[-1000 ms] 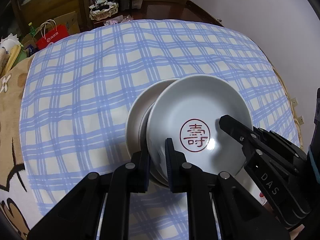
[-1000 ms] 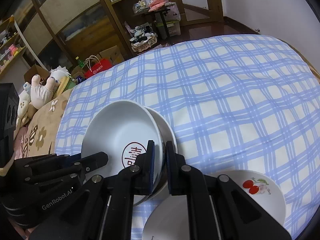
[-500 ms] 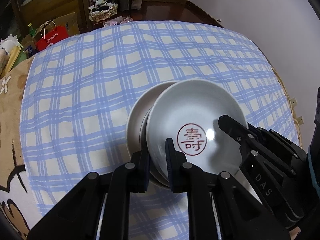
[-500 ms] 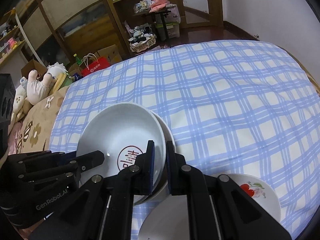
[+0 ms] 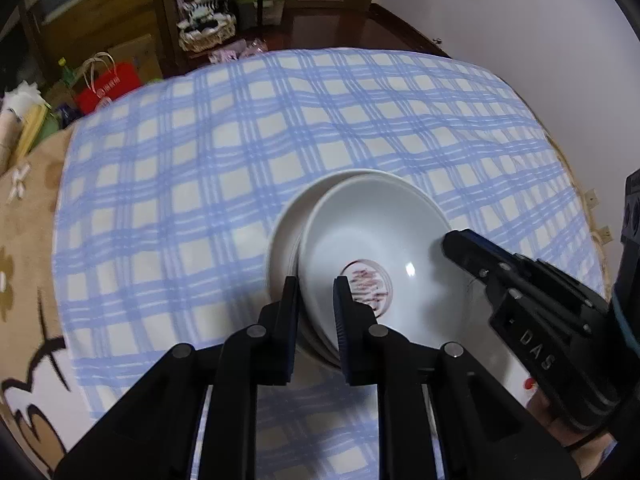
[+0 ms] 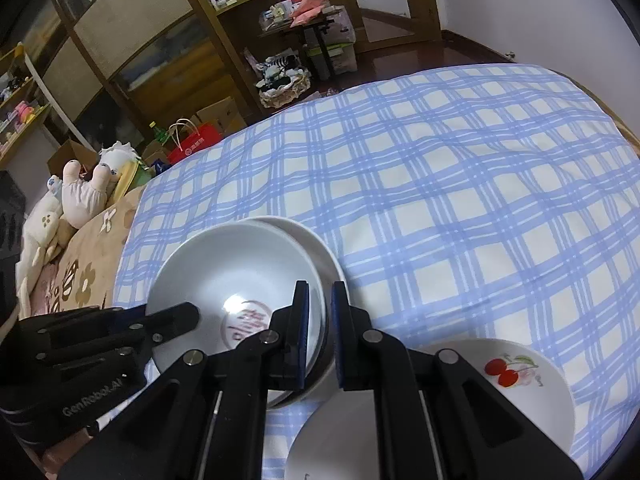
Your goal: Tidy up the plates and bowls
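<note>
A stack of white bowls (image 5: pixel 376 236) is held above the blue checked cloth (image 5: pixel 208 168). The top bowl has a red seal mark (image 5: pixel 368 284) inside. My left gripper (image 5: pixel 316 312) is shut on the stack's near left rim. My right gripper (image 6: pixel 320 324) is shut on the opposite rim of the bowl stack (image 6: pixel 240 268), and it also shows in the left wrist view (image 5: pixel 472 248). The left gripper shows in the right wrist view (image 6: pixel 168 320). Two white plates lie below the right gripper, one with red cherries (image 6: pixel 520 376).
The cloth (image 6: pixel 440 184) covers a bed with a wall on the right. A beige flower blanket (image 6: pixel 72 280) and plush toys (image 6: pixel 80 196) lie at the left. Shelves, a red bag (image 5: pixel 106 84) and a basket stand beyond the far edge.
Both grippers have lifted the bowl stack and drawn it nearer. The view has pulled back from the cloth, and the cherry plate now shows more fully.
</note>
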`<state>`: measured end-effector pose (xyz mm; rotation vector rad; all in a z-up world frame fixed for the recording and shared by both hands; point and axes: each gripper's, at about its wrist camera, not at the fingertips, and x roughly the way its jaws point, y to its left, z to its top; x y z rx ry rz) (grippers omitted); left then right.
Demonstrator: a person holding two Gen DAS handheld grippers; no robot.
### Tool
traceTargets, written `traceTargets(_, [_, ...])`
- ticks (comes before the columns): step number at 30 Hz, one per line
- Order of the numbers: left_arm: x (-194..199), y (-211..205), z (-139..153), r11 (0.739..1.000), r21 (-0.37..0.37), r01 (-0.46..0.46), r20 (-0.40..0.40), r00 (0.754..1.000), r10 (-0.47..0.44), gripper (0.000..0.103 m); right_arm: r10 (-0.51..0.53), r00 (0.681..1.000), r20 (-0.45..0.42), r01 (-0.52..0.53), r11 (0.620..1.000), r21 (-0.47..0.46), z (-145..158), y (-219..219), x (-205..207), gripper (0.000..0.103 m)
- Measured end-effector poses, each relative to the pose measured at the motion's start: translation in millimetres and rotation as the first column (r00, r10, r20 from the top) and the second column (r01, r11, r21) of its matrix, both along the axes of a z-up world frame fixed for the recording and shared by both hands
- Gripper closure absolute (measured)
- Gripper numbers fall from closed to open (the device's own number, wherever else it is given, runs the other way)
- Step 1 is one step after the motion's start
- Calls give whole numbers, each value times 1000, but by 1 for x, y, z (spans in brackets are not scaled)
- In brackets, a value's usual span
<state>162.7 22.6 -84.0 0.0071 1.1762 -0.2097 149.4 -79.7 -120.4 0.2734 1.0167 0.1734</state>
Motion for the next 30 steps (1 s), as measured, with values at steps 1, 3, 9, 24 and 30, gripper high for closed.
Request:
traceTargets(1, [-1,1,2,1000,10,0,13,1000,0,85,-3,1000,-1,3,1000,4,0,-1,0,91])
traceTargets(3, [-1,2,2,1000,-2,4,12,1000,-4,84,-6,1000,0,6,1000,14,1,-1,1,91])
traceTargets(9, [-1,5,8,1000,-21,3,33,999,-3,82,3,1000,7,-3,1000,9,5,-1,0,91])
traceTargets(24, [1,44,21,995,31,-91,63,994,89,27,-85,996,17,86,995,-46,21,-24,1,11])
traceTargets(30, [3,58,20,989,60,-135,67,989,131,22,-128,991,24,130,990,-58,22,-37,1,0])
